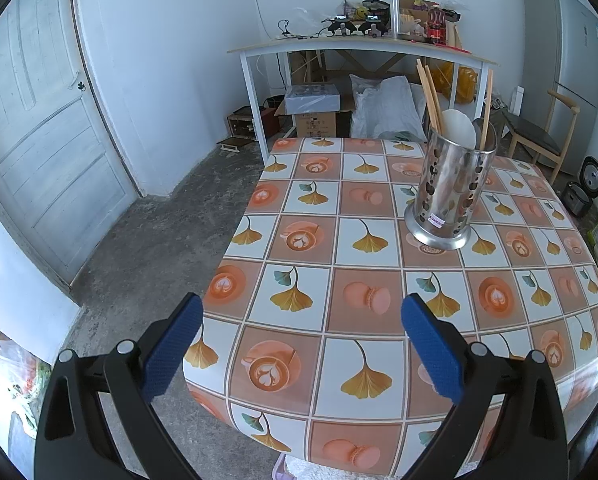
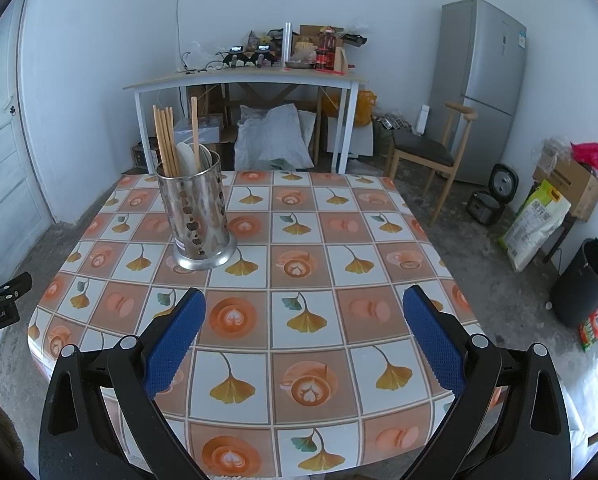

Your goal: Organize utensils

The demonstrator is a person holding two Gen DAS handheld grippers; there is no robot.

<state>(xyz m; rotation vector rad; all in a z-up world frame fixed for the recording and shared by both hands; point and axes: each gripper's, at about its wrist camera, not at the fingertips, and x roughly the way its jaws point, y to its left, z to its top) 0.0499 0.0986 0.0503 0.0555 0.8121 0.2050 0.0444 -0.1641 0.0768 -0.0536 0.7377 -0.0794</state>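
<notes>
Utensils (image 2: 179, 148) half-hidden in holder (image 2: 197, 216), tongs empty

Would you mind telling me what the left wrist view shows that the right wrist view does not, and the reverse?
Only the left wrist view shows the full white door and a plastic bag on the floor.

Only the right wrist view shows the black bin, the rice sack, the cardboard box and the left gripper's tip at the left edge.

Both show the metal holder with chopsticks, the patterned table, the desk, the fridge and the chair.
</notes>
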